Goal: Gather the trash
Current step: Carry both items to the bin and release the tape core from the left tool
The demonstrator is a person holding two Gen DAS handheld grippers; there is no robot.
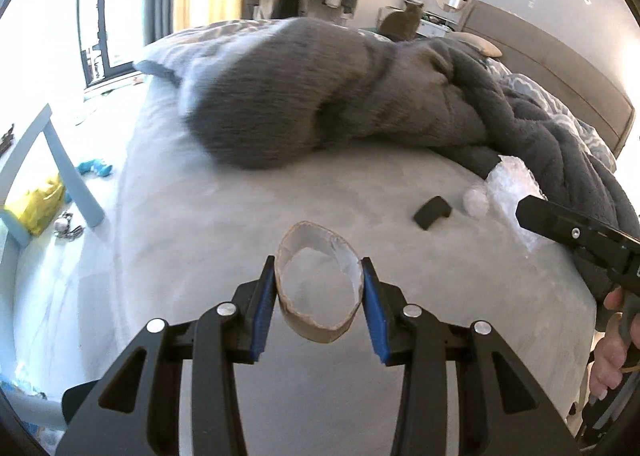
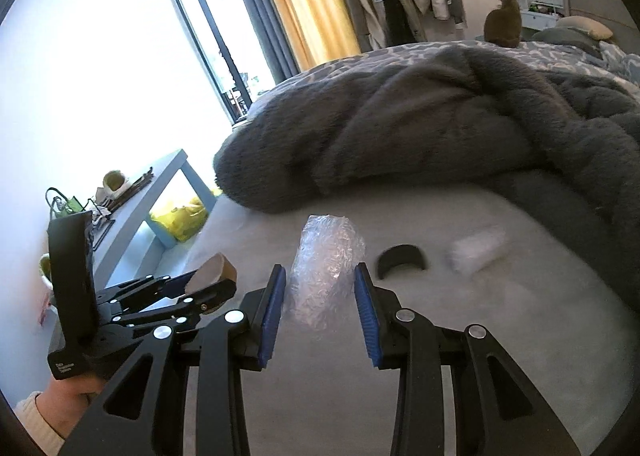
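Observation:
My left gripper (image 1: 319, 270) is shut on a squashed brown cardboard tube (image 1: 318, 288), held just above the pale grey bed sheet (image 1: 240, 224); the tube also shows in the right wrist view (image 2: 214, 270). My right gripper (image 2: 320, 278) is open, its blue pads on either side of a crumpled piece of clear bubble wrap (image 2: 324, 268) lying on the sheet. I cannot tell if the pads touch it. A small curved black piece (image 2: 401, 258) and a white crumpled wad (image 2: 476, 252) lie to its right.
A bunched dark grey fleece blanket (image 2: 420, 128) covers the bed behind the trash. A cat (image 2: 503, 22) sits at the far side. A light blue side table (image 2: 160, 192) with a yellow bag (image 2: 182, 220) under it stands left of the bed.

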